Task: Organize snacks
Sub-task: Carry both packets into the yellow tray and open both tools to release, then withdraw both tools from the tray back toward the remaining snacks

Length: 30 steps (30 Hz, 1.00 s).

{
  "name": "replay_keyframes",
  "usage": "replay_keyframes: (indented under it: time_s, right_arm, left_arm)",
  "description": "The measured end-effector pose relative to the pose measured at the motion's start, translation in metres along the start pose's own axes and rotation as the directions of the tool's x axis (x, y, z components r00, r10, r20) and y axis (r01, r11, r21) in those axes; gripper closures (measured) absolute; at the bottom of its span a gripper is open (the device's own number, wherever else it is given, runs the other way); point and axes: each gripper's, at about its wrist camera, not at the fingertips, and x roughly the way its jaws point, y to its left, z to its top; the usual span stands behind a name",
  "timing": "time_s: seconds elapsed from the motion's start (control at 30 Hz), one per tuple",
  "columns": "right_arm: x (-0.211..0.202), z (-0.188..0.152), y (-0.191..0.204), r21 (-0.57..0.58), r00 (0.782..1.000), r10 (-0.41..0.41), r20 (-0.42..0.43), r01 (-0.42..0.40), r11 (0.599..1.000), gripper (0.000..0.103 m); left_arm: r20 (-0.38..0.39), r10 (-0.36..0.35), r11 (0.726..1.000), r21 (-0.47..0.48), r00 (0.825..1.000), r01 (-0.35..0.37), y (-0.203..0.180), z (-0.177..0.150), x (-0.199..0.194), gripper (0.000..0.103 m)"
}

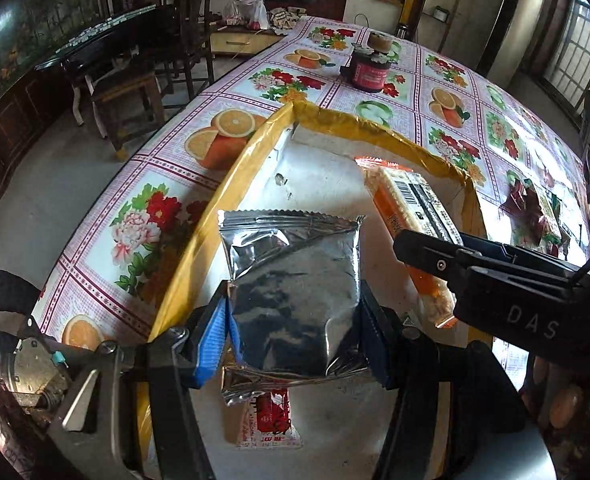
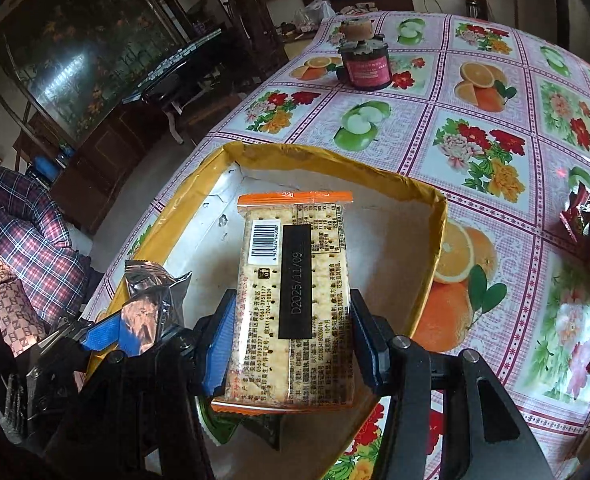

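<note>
My left gripper (image 1: 295,320) is shut on a silver foil snack packet (image 1: 291,296) and holds it above a shallow box with a yellow taped rim (image 1: 231,184). My right gripper (image 2: 291,328) is shut on a clear cracker pack with orange ends (image 2: 295,300) over the same box (image 2: 427,196). In the left wrist view the right gripper (image 1: 427,252) and its cracker pack (image 1: 407,204) are just to the right. In the right wrist view the left gripper (image 2: 107,332) and foil packet (image 2: 151,296) are at the lower left. A red-and-white packet (image 1: 271,420) lies in the box below the foil packet.
A dark red jar with a cork lid (image 1: 371,64) stands far back on the fruit-and-flower tablecloth (image 2: 495,152). Loose red-wrapped snacks (image 2: 587,228) lie on the table right of the box. A green packet (image 2: 231,424) lies in the box under my right gripper. Chairs (image 1: 135,92) stand left of the table.
</note>
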Motion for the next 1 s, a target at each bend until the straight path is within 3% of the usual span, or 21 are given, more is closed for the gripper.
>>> replay_keyframes:
  time_s: [0.4, 0.57, 0.77, 1.0]
  right_arm:
    - [-0.007, -0.001, -0.005, 0.027, 1.000, -0.007, -0.004, 0.007, 1.000, 0.050]
    - [-0.059, -0.015, -0.020, 0.070, 0.994, 0.014, 0.107, -0.021, 0.997, 0.050]
    - [-0.142, -0.054, -0.058, 0.164, 0.965, -0.029, 0.262, -0.015, 0.986, 0.049]
    - [-0.224, -0.113, -0.109, 0.291, 0.910, -0.166, 0.380, 0.054, 0.955, 0.048]
  left_arm:
    - [-0.032, 0.022, 1.000, -0.007, 0.999, -0.022, -0.002, -0.002, 0.003, 0.036]
    - [0.016, -0.019, 1.000, 0.019, 1.000, 0.019, -0.022, -0.014, -0.019, 0.032]
    - [0.082, -0.121, 0.985, 0.137, 0.989, 0.109, -0.081, -0.039, -0.059, 0.027]
    - [0.121, -0.208, 0.954, 0.242, 0.971, 0.174, -0.148, -0.062, -0.084, 0.021]
